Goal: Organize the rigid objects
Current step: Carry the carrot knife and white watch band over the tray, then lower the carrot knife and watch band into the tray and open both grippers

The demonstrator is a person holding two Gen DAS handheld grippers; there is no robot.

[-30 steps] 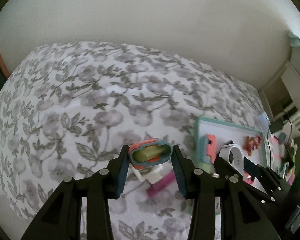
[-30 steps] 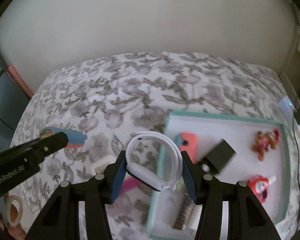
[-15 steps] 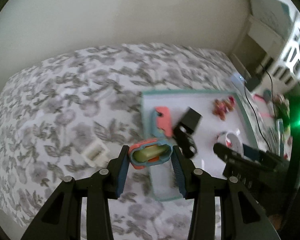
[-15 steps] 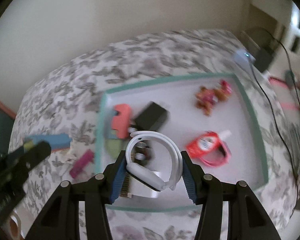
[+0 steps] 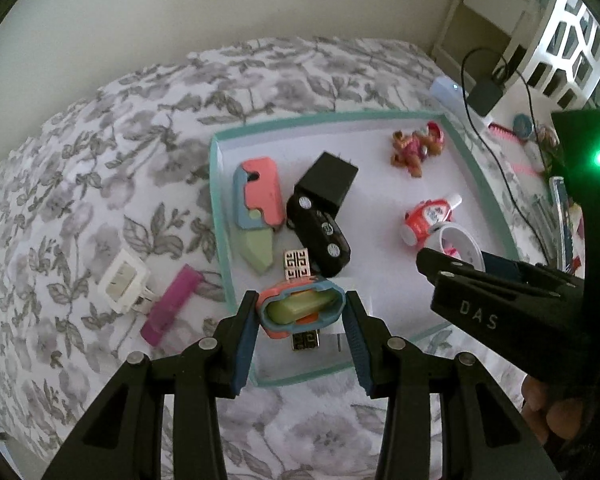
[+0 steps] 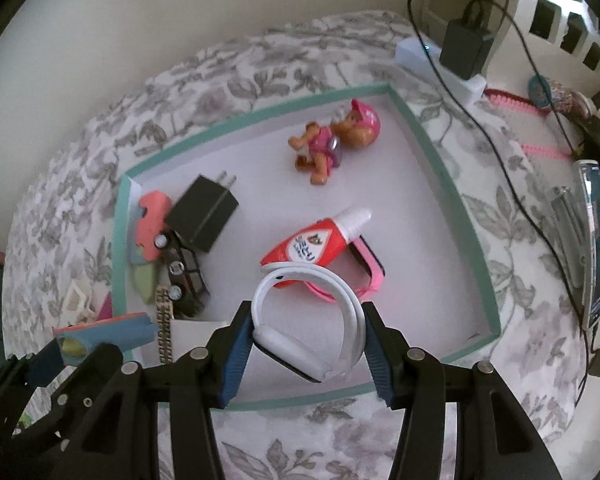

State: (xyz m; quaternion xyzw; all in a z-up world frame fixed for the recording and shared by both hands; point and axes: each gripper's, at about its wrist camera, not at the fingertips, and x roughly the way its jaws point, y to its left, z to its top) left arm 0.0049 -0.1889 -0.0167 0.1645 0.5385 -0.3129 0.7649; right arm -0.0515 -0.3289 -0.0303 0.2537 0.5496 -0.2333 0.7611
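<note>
My left gripper [image 5: 302, 312] is shut on a coral-and-blue toy knife [image 5: 300, 309], held above the near left corner of the teal-rimmed white tray [image 5: 216, 216]. My right gripper [image 6: 308, 336] is shut on a white watch band [image 6: 320, 320], held above the tray's [image 6: 440, 168] near middle. The tray holds a second coral toy knife [image 5: 258, 208], a black charger [image 5: 330, 180], a black toy car [image 5: 320, 232], a dog figure [image 6: 332, 140], a red tube [image 6: 312, 244] and a pink watch [image 6: 364, 272].
On the floral bedspread left of the tray lie a white plug [image 5: 122, 280] and a magenta stick [image 5: 172, 304]. A power strip with a black adapter [image 6: 464, 46] and cables lies at the far right. Clutter sits at the right edge [image 6: 592, 240].
Both grippers have moved right and forward, from over the bedspread to over the tray, each still holding its object. The tray now fills the middle of both views.
</note>
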